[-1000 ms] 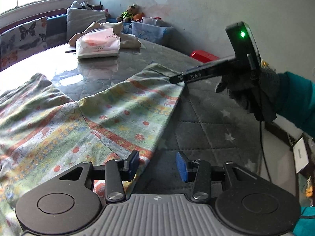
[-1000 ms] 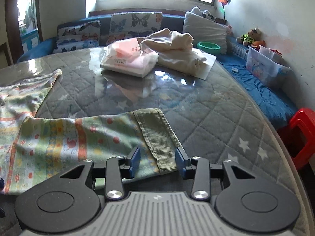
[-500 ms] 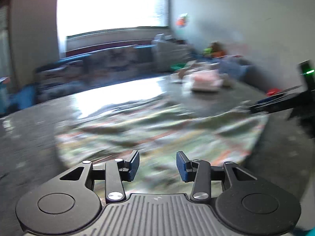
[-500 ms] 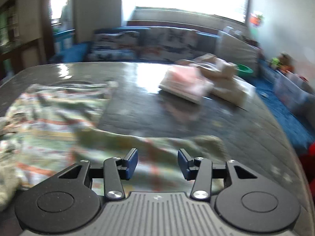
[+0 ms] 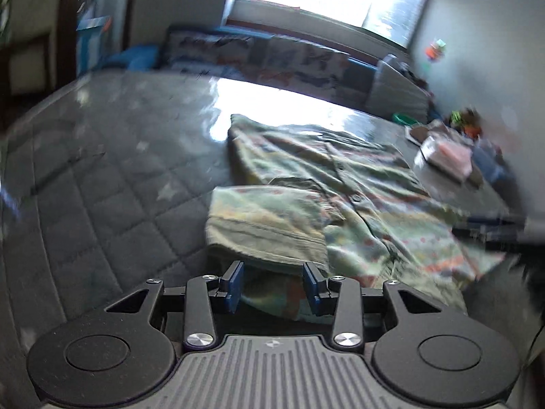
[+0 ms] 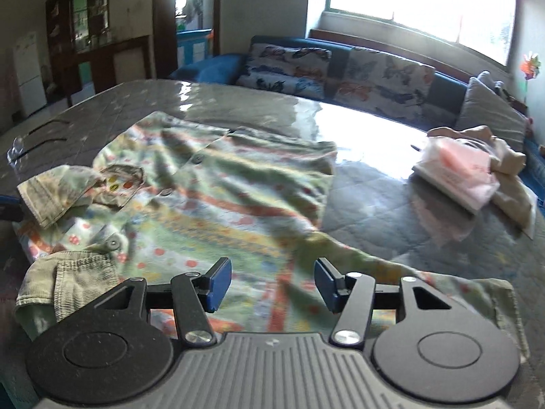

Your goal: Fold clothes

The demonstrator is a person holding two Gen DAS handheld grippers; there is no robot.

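Quilted grey table cover (image 5: 102, 177) with pale stars fills the left wrist view, glossy under window glare at 12 o'clock. Patterned shirt (image 5: 357, 197) lies spread on it, centre to 3 o'clock, green with orange bands and red dots. One ribbed sleeve cuff (image 5: 265, 231) is folded back on the shirt, just ahead of the left gripper (image 5: 272, 281). Jaws at a middling gap and closing; cloth lies beneath them, and the blue pads do not press it. Right gripper's dark fingers (image 5: 490, 228) enter at 3 o'clock over the shirt's edge, blurred. Pink tissue pack (image 5: 446, 156) at 2 o'clock, clear of the shirt. View blurred throughout.

Right wrist view: same shirt (image 6: 211, 191), buttoned front up, collar (image 6: 119, 184) at 9 o'clock. Right gripper (image 6: 272, 281) above the shirt's near part, jaws fairly wide and opening, nothing clamped. Ribbed cuff (image 6: 75, 272) at 8 o'clock, beside the left jaw. Tissue pack (image 6: 460, 173) and a beige folded garment (image 6: 511, 177) at 2 o'clock, well apart from the shirt. Butterfly-print cushions (image 6: 340, 68) on a blue sofa behind the table at 12 o'clock. Nothing blocks either claw.
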